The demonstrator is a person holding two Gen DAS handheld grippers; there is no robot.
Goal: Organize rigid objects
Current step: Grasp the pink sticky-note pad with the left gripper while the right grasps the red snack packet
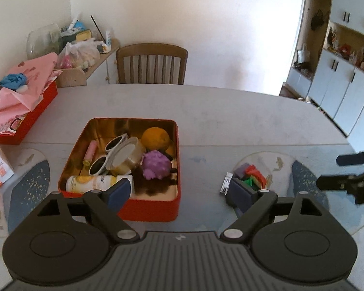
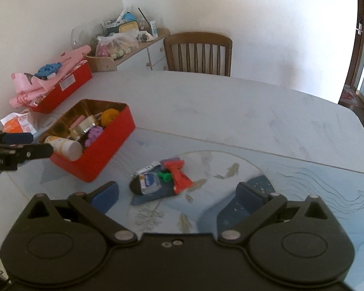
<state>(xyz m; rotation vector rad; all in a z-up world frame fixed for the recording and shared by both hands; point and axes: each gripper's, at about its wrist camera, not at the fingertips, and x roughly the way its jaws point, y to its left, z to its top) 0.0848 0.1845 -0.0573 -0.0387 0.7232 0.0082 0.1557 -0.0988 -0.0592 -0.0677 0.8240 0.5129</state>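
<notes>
Left wrist view: looking down on a pale table, left gripper hanging low in the frame, jaws spread wide, nothing between the blue pads. Sitting just left of centre, an open red tin, gold inside, packed with white sunglasses, a roll of tape, a purple spiky ball, an orange ball, a pink stick and a white bottle lying along the near wall. Waiting right of centre, well apart from the tin, a small heap of toys on a fish-patterned placemat. Poking in at the right edge, the black fingers of the other gripper.

Right wrist view: right gripper hovering over the same placemat, jaws likewise standing well apart, gripping nothing. Lying just beyond the pads at frame centre, the heap: a red toy, a green piece, a small blue-and-white pack. Sitting at centre left, the red tin, bottle resting at its near corner. Showing in the upper left, a second red box under pink cloth; standing at the far side of the table, a wooden chair.
</notes>
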